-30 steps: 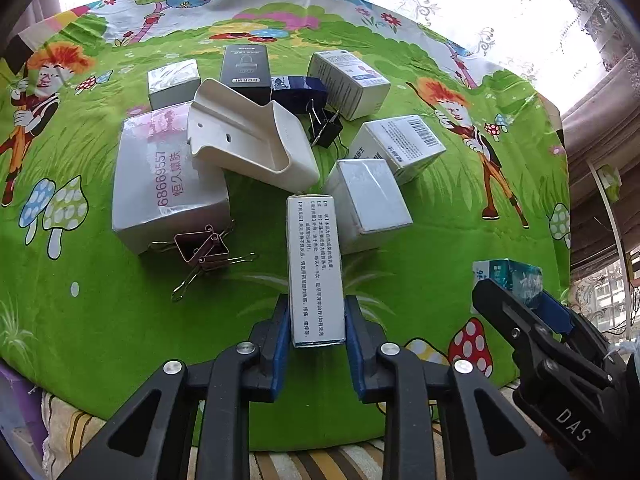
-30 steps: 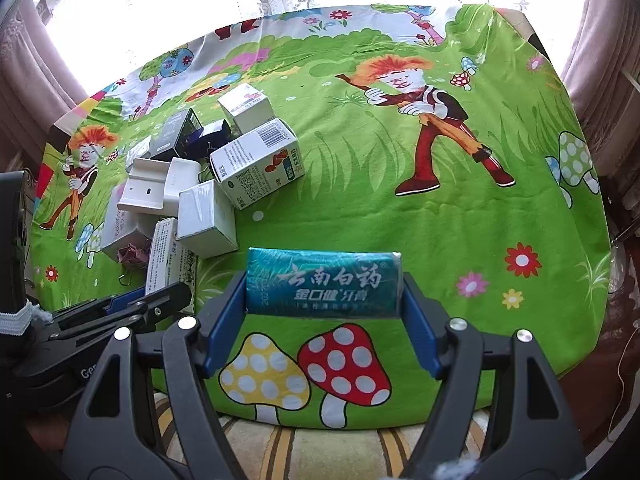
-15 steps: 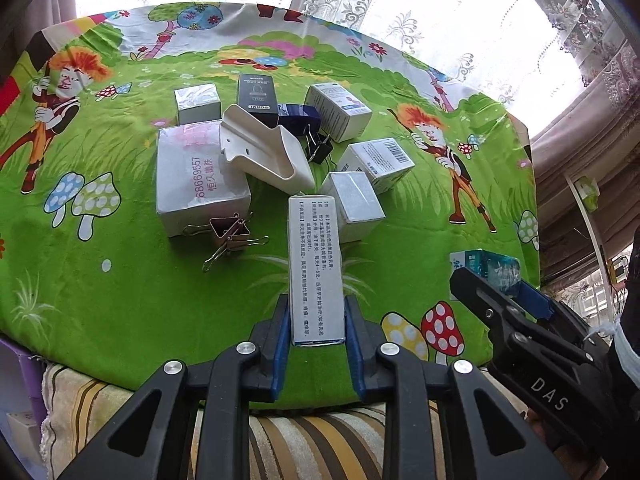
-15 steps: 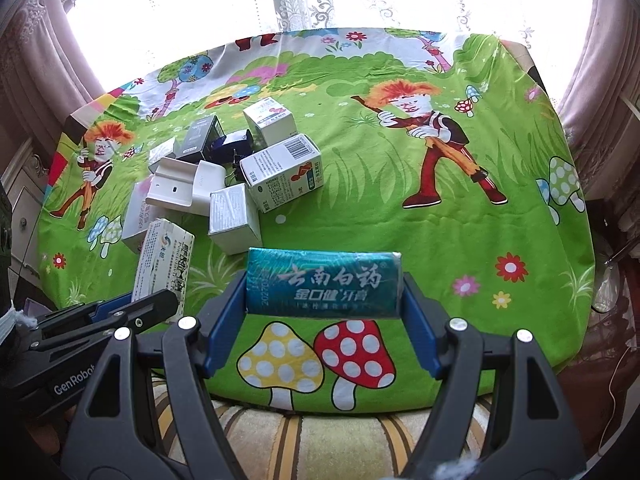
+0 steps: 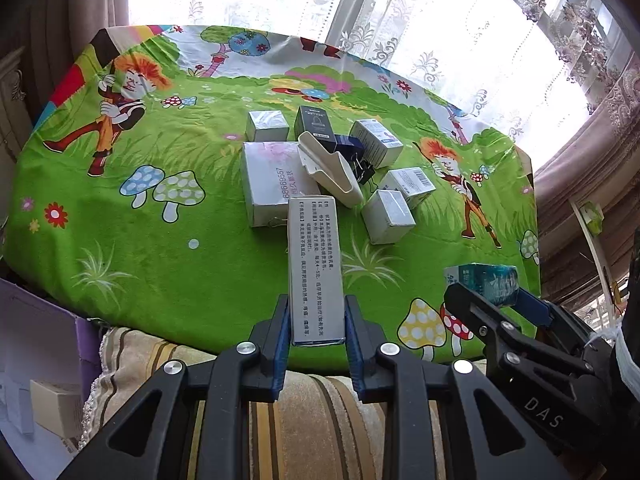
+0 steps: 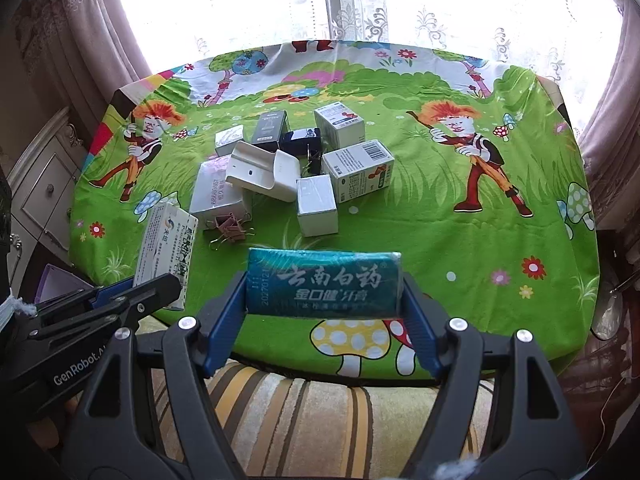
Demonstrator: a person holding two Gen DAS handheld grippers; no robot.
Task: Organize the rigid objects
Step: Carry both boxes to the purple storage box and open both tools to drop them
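Grippers [image 5: 316, 316] [image 6: 323, 312] each grip 1 box.

**Card, plastic, cloth and metal**

The long box [image 5: 316, 268] is matt printed card; the teal box [image 6: 323, 282] wears glossy film that wrinkles at its edges. The holder [image 6: 262, 175] is smooth white plastic. The cloth [image 6: 440, 216] is soft printed fabric. The clips [image 6: 230, 231] are coppery metal. Gripper pads [image 6: 222, 322] look ribbed blue plastic.
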